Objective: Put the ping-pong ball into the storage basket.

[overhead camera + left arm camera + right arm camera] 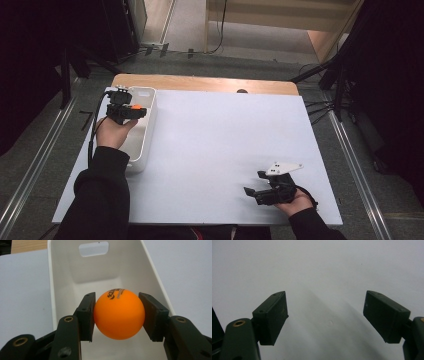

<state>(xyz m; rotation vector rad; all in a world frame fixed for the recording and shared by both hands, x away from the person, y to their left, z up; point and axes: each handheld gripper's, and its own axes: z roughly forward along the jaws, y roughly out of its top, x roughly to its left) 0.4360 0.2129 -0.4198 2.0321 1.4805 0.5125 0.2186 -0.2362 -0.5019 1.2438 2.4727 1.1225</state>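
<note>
Orange ball (119,314) pinched between the pads of the left gripper (117,315), held over the open white bin (62,277) at the table's (225,150) left edge. Right gripper (325,320) low over bare white tabletop near the right corner, jaws spread wide.

White bin (160,290) walls flank the tool (119,315); table (225,150) beyond lies open.

A white table (215,150) with a wooden far edge (200,82).
</note>
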